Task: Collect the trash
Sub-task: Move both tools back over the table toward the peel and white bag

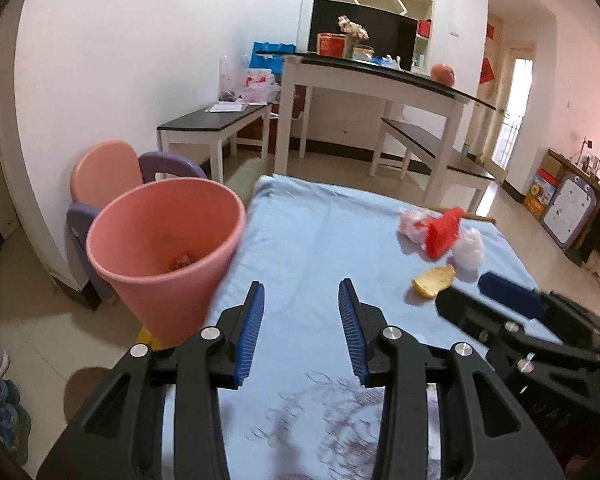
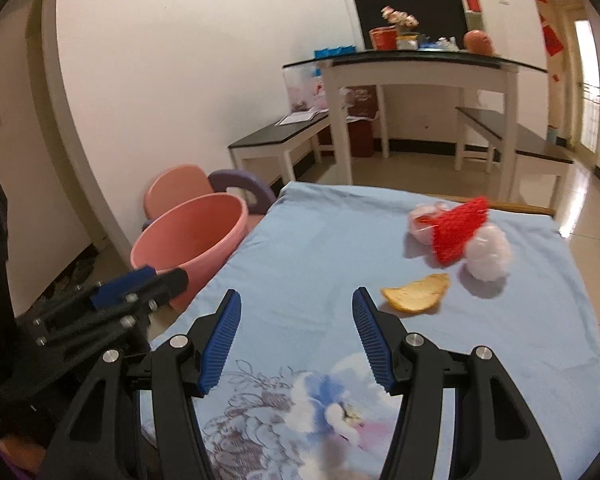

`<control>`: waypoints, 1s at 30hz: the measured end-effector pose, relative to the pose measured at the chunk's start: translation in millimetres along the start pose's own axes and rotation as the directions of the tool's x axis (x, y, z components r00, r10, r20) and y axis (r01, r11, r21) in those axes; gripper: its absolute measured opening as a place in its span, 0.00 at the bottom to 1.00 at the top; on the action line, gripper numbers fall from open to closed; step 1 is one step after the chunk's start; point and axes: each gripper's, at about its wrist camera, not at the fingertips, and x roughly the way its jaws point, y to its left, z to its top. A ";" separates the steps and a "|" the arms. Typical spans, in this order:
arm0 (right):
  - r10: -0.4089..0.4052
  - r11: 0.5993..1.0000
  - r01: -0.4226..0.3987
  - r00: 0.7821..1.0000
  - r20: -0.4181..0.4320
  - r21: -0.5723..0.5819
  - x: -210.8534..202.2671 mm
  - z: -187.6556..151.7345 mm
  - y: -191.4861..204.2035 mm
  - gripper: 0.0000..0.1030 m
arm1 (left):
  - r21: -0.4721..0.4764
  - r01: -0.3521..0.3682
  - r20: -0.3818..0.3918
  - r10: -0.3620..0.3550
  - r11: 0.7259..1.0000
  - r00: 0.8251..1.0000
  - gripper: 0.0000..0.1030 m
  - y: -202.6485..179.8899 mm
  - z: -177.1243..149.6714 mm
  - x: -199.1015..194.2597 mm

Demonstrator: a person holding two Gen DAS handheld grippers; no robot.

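Both tongs, left [image 1: 301, 330] and right [image 2: 296, 338], spread, empty. Scrap inside pink plastic bin [image 1: 164, 256] beside blue-sheeted tabletop [image 2: 320, 248]. Right of bin, uncollected: yellow peel [image 2: 417, 291], red mesh net [image 2: 458, 230], white wads [image 2: 489, 258].

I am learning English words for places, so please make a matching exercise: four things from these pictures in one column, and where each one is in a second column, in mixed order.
Things:
1. pink bin
2. orange peel
3. red net
4. left gripper

Places:
A. on the blue cloth, just ahead of the right gripper
B. beside the table's left edge, in front of a small chair
C. open above the cloth, holding nothing
D. farther back on the cloth, between two pale wads

Pairs: 1-B, 2-A, 3-D, 4-C
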 end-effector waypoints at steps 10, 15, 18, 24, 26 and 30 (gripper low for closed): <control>-0.032 0.999 0.032 0.999 0.016 -0.026 -29.2 -12.0 6.8 0.60 | -0.012 -0.023 0.007 0.023 1.000 1.000 0.38 -12.1 -10.8 -14.1; 0.010 1.000 -0.009 0.998 0.062 -0.018 -45.6 -13.9 6.9 0.60 | -0.015 -0.021 0.038 0.021 1.000 0.999 0.38 -15.0 -13.5 -27.7; 0.009 1.000 -0.007 0.996 0.087 -0.022 -56.6 -14.3 8.7 0.61 | -0.020 -0.016 0.053 0.017 1.000 0.998 0.38 -17.2 -14.6 -34.4; -0.058 0.998 0.061 0.989 0.136 -0.024 -71.8 -15.9 6.7 0.69 | -0.024 -0.004 0.072 0.006 1.000 0.997 0.38 -23.7 -15.2 -40.9; -0.045 0.999 0.047 0.991 0.128 -0.013 -70.4 -16.8 3.6 0.69 | -0.023 -0.009 0.069 0.011 1.000 0.998 0.38 -25.1 -15.5 -40.0; -0.007 1.000 0.006 0.995 0.104 0.005 -61.7 -17.4 -1.6 0.69 | -0.030 -0.020 0.054 0.022 0.999 0.998 0.38 -24.1 -15.5 -38.4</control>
